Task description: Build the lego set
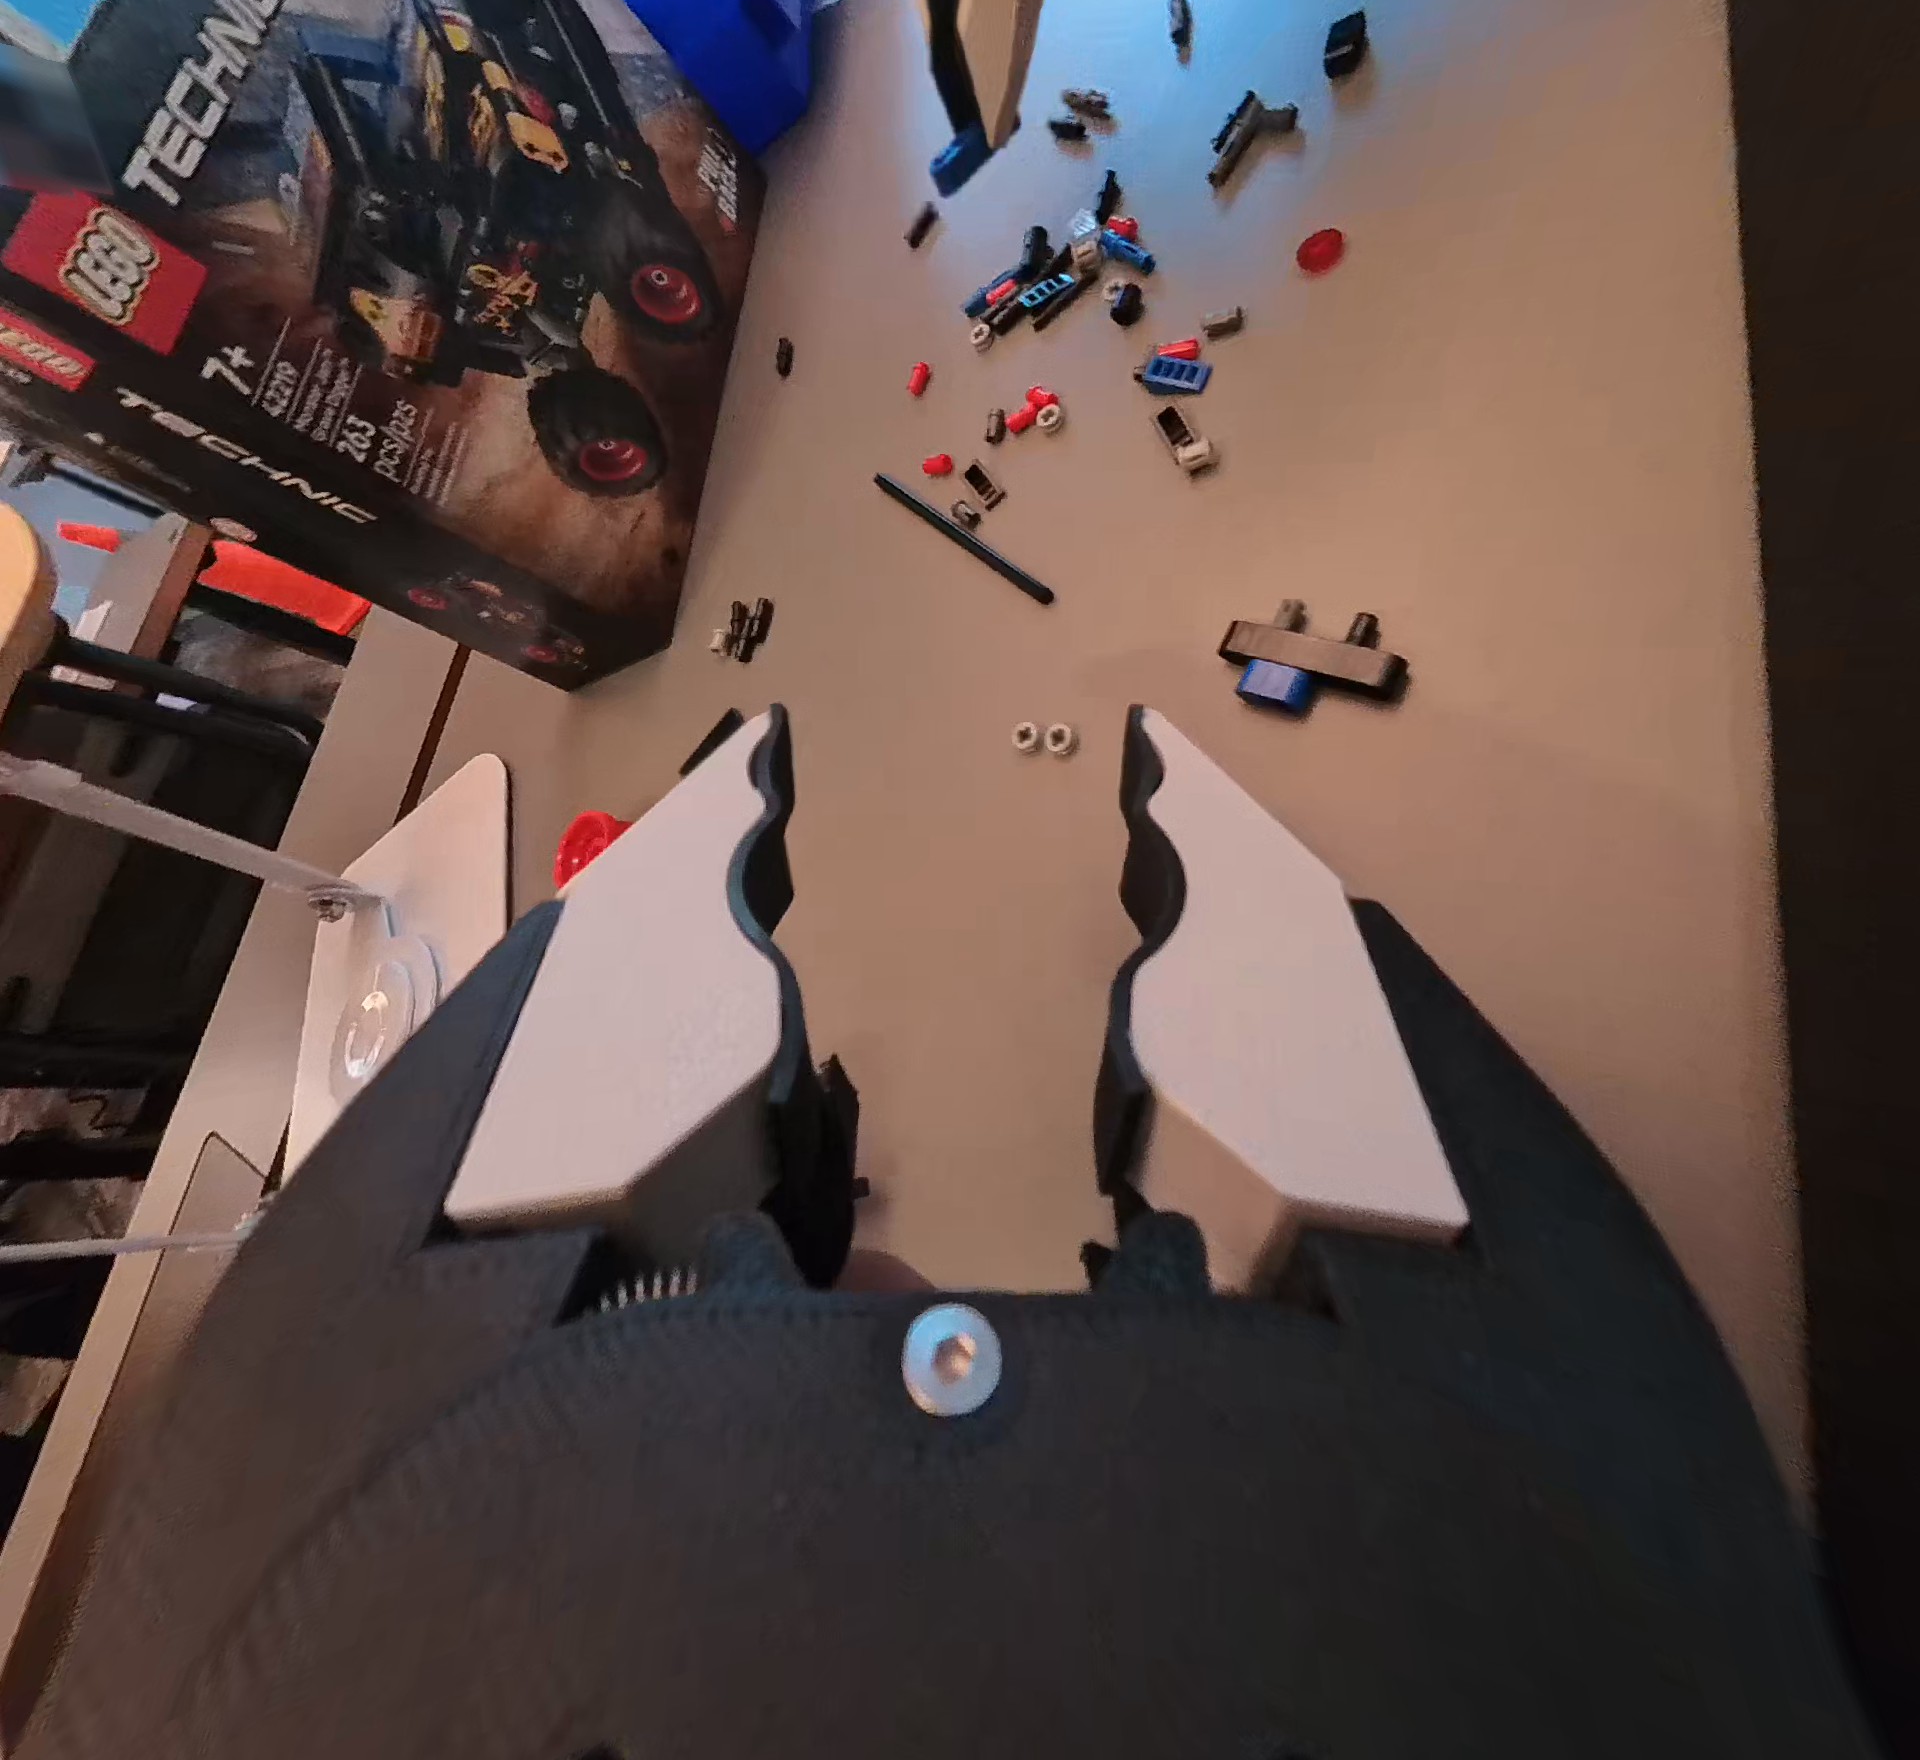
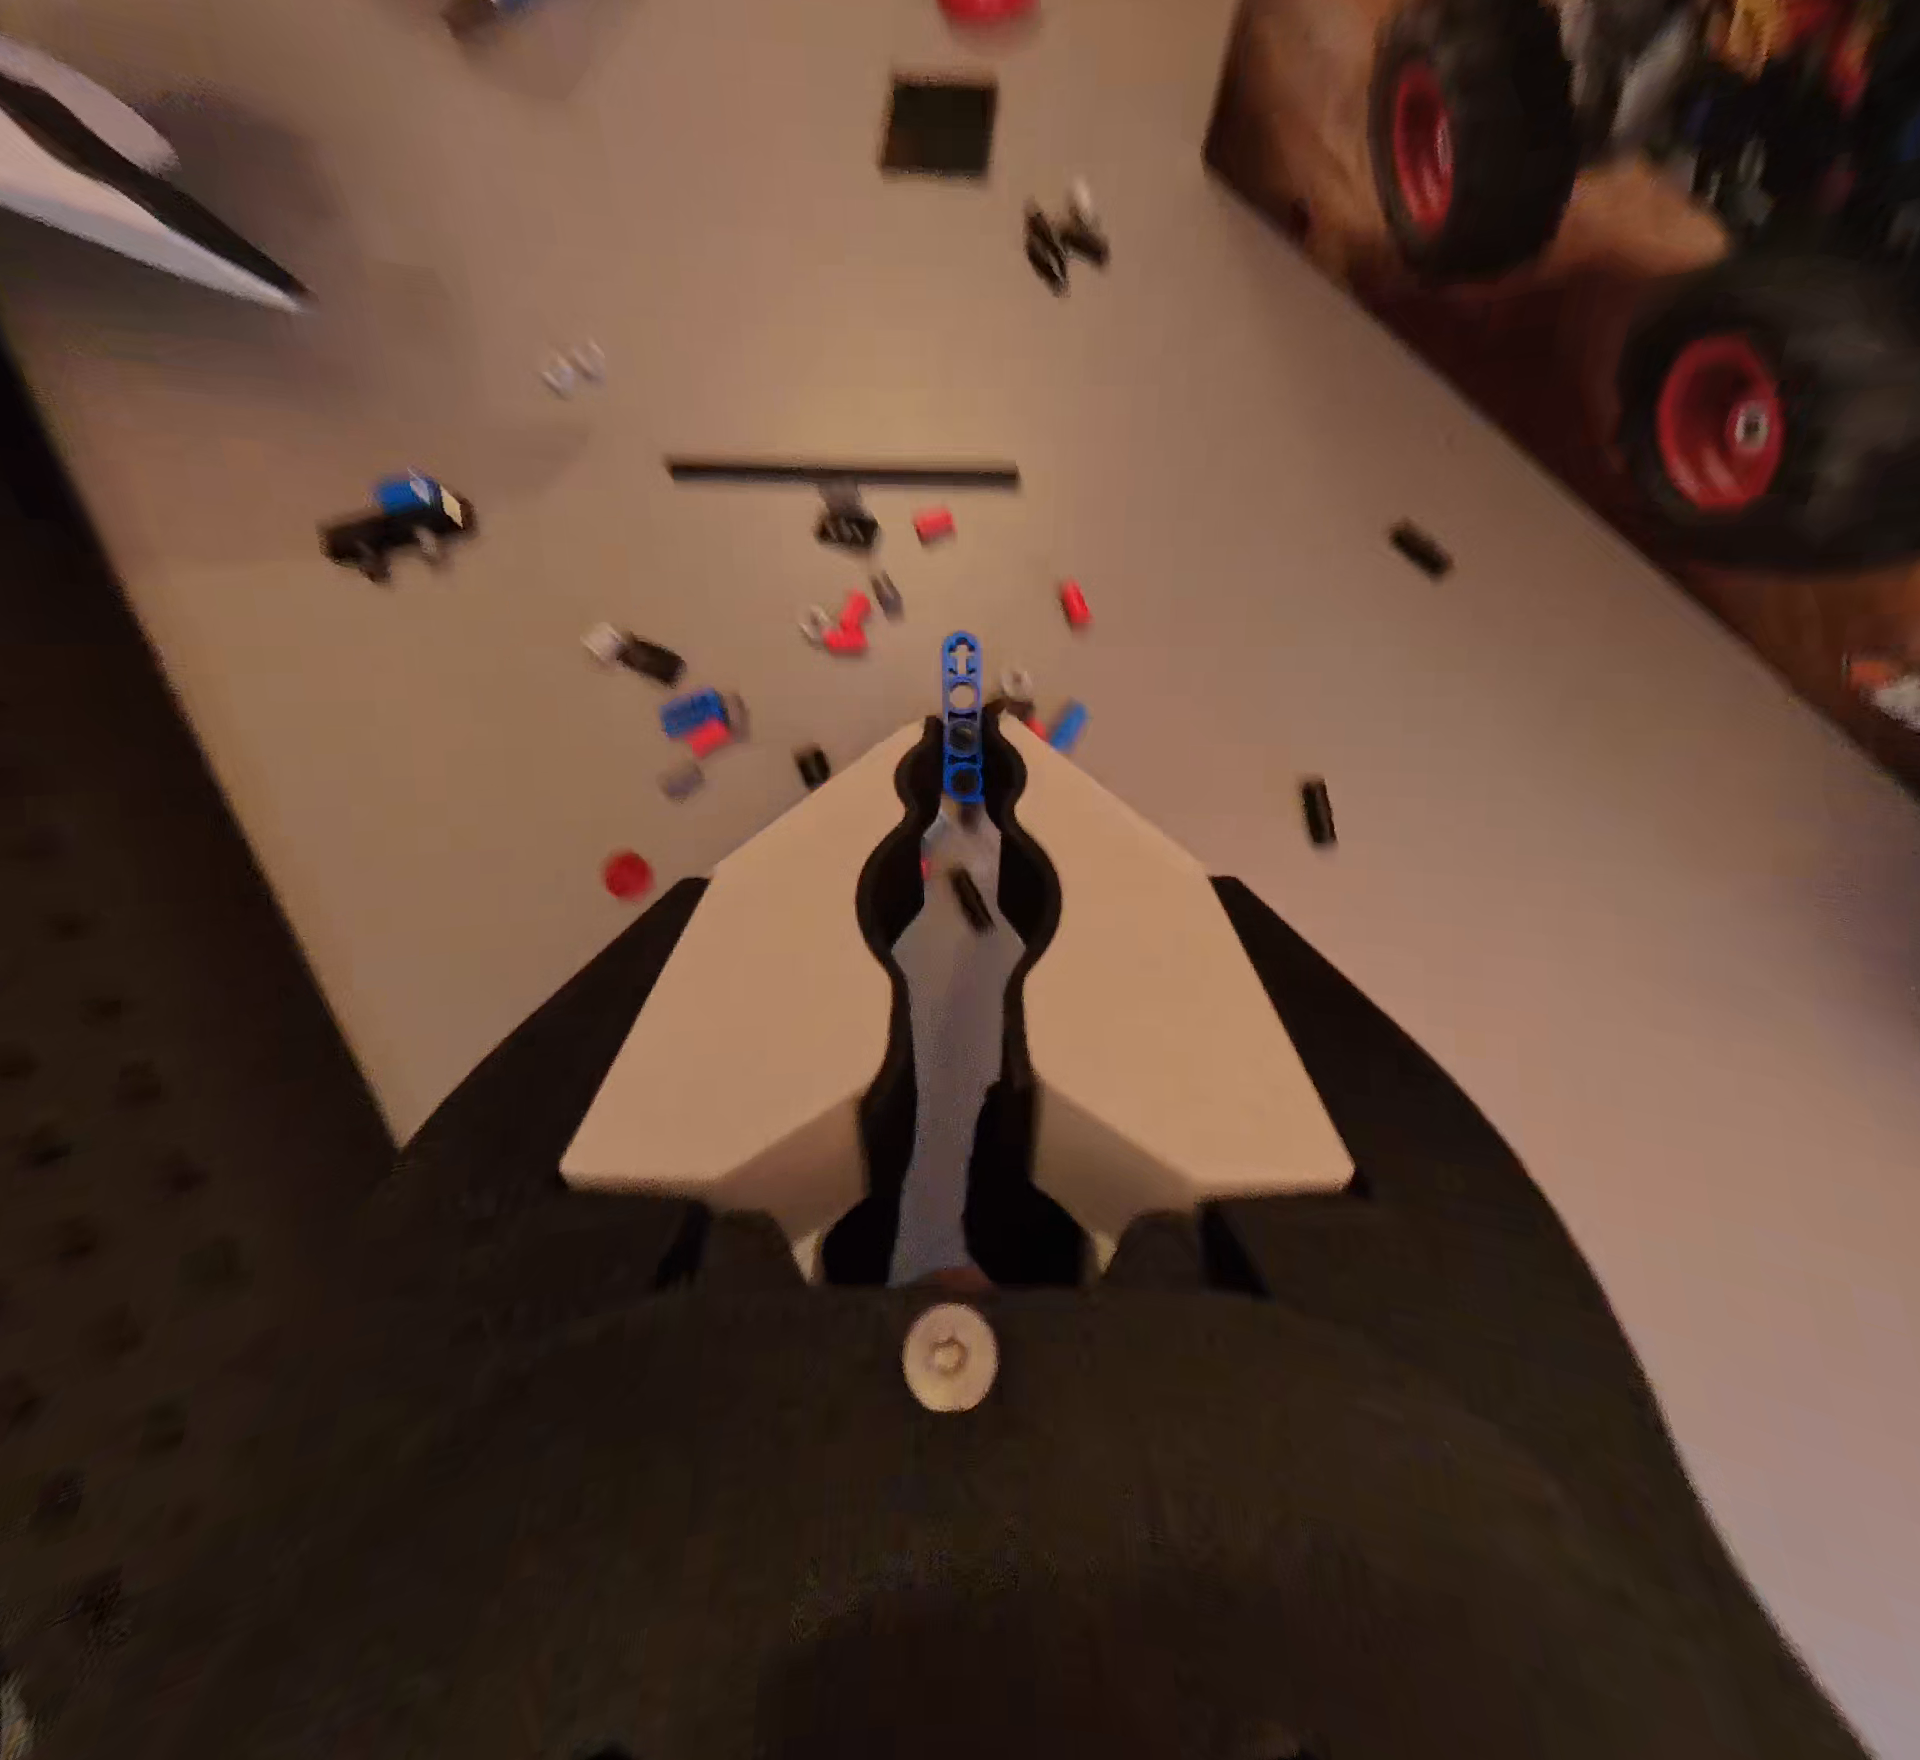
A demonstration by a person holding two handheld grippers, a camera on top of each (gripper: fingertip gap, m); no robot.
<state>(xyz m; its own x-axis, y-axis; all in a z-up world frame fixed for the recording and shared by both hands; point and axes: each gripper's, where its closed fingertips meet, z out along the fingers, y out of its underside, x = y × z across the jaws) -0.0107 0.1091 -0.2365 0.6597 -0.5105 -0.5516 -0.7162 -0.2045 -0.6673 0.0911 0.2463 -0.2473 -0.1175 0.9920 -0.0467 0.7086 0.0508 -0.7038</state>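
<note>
One blue beam (image 2: 960, 723) pinched between right jaws.

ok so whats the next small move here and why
Probably carry the blue beam, pinched in the right gripper, toward the black and blue subassembly. The left gripper hangs open and empty beside that subassembly, so it looks ready to steady it for joining.
</note>
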